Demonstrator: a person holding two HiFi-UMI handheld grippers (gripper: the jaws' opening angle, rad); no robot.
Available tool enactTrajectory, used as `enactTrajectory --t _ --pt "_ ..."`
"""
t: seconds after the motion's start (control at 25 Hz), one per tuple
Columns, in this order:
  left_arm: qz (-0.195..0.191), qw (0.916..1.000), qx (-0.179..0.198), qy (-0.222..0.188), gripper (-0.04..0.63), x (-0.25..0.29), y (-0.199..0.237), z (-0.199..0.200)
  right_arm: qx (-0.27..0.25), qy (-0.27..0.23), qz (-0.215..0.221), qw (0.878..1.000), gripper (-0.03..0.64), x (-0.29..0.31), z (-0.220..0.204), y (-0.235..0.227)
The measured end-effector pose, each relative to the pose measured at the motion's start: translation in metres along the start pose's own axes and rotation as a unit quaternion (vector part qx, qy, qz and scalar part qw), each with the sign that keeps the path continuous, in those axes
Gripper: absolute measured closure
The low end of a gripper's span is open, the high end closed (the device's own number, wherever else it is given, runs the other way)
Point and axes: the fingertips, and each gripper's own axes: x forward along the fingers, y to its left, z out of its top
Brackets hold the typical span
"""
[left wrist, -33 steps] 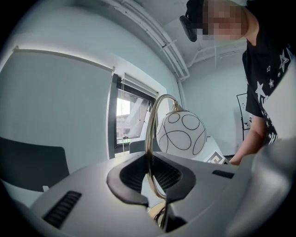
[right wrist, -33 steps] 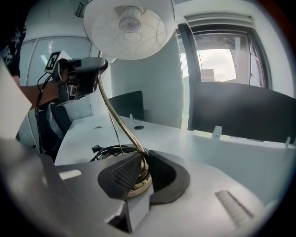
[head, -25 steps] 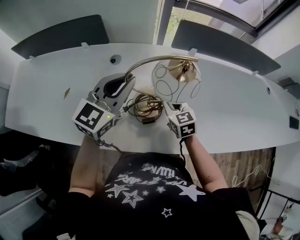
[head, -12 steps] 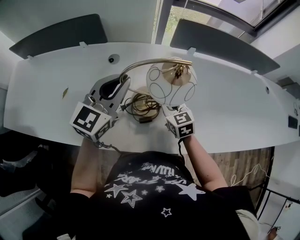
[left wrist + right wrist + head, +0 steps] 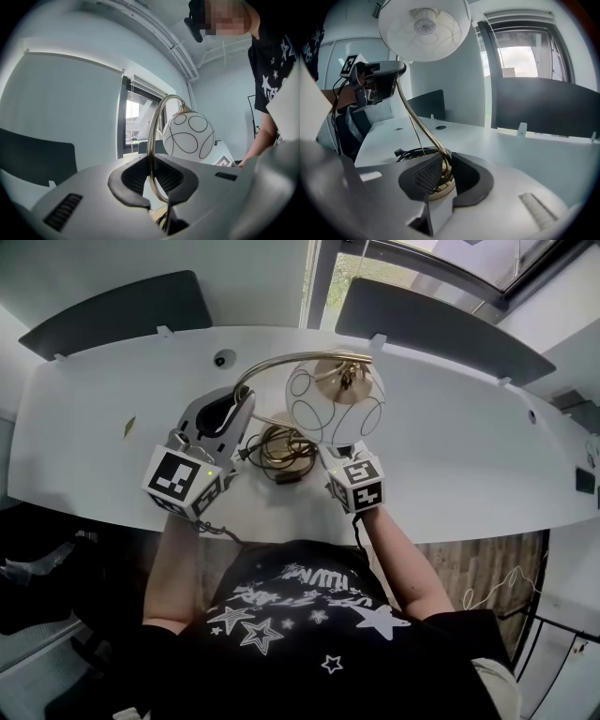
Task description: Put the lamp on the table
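Observation:
The lamp has a white globe shade (image 5: 335, 407) with black loops, a curved brass arm (image 5: 281, 366) and a brass base (image 5: 439, 186) standing on the white table (image 5: 84, 427). My left gripper (image 5: 244, 407) is shut on the arm (image 5: 151, 154) partway up its curve, with the shade (image 5: 189, 136) hanging beyond it. My right gripper (image 5: 330, 450) sits low, just above the base. Its jaws have just been opening a little, and the stem (image 5: 423, 129) still lies between them at the tips (image 5: 446, 159), touching both pads.
A black cord (image 5: 281, 448) lies coiled beside the base. A round cable grommet (image 5: 225, 359) is set in the table behind the lamp. Two dark panels (image 5: 122, 304) (image 5: 441, 326) stand along the table's far edge, with a window behind.
The shade and the arm have shifted slightly left and away in the head view. Both grippers stay at the lamp in about the same places.

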Motion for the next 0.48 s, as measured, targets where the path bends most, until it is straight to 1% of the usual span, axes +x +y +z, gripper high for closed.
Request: enactTrajectory --t 0.2,0.32,0.4,0.48 --pt "0.01 0.9999 0.002 -0.001 0.56 0.0008 0.0016 -0.0025 -0.025 0.007 -0.013 1.0 0.563 0.0021 -0.0021 0.0003" --pt "0.031 0.9991 0.019 0.021 0.56 -0.0019 0.0019 -0.0061 -0.011 0.002 -0.011 1.0 0.562 0.0014 -0.0033 0.0026" --pt "0.044 0.9984 0.03 0.02 0.558 -0.0026 0.0005 -0.0032 -0.003 0.003 -0.01 1.0 0.522 -0.0004 -0.0047 0.0023" --pt "0.049 0.9983 0.03 -0.004 0.553 -0.0027 0.0003 0.0013 0.001 0.007 -0.013 1.0 0.488 -0.0019 -0.0064 0.0019"
